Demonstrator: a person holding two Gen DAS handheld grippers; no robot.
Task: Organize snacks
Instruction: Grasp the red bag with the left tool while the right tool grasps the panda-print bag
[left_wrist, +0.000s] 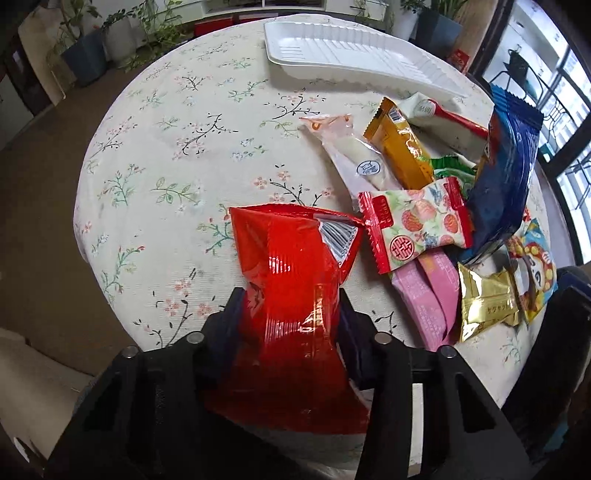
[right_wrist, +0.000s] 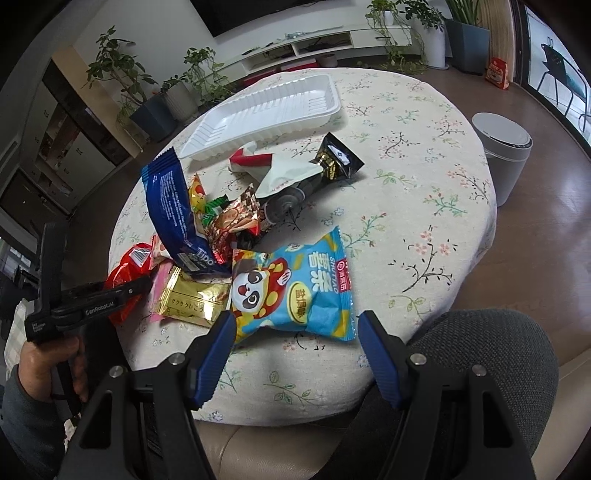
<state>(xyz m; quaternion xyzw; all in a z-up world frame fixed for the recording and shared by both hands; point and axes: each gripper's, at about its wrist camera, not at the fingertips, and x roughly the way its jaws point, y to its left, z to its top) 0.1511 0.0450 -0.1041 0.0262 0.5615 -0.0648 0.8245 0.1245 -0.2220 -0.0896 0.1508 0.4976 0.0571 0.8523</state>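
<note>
My left gripper (left_wrist: 291, 299) is shut on a red snack bag (left_wrist: 291, 266) at the near left of the snack pile; the bag also shows in the right wrist view (right_wrist: 127, 267). My right gripper (right_wrist: 295, 321) is open, its blue fingers either side of the near edge of a blue panda snack bag (right_wrist: 291, 291). A white plastic tray (right_wrist: 266, 110) lies at the far side of the round table (right_wrist: 406, 221); it also shows in the left wrist view (left_wrist: 351, 55). A dark blue bag (right_wrist: 173, 214), gold packet (right_wrist: 192, 295) and pink packet (left_wrist: 428, 295) lie between.
More snacks lie in the pile: a strawberry-print packet (left_wrist: 417, 225), orange bar (left_wrist: 402, 151), white sausage packet (left_wrist: 358, 162), black packet (right_wrist: 338, 158). A grey bin (right_wrist: 502, 155) stands right of the table. A grey chair back (right_wrist: 487, 350) is at my right. Potted plants stand behind.
</note>
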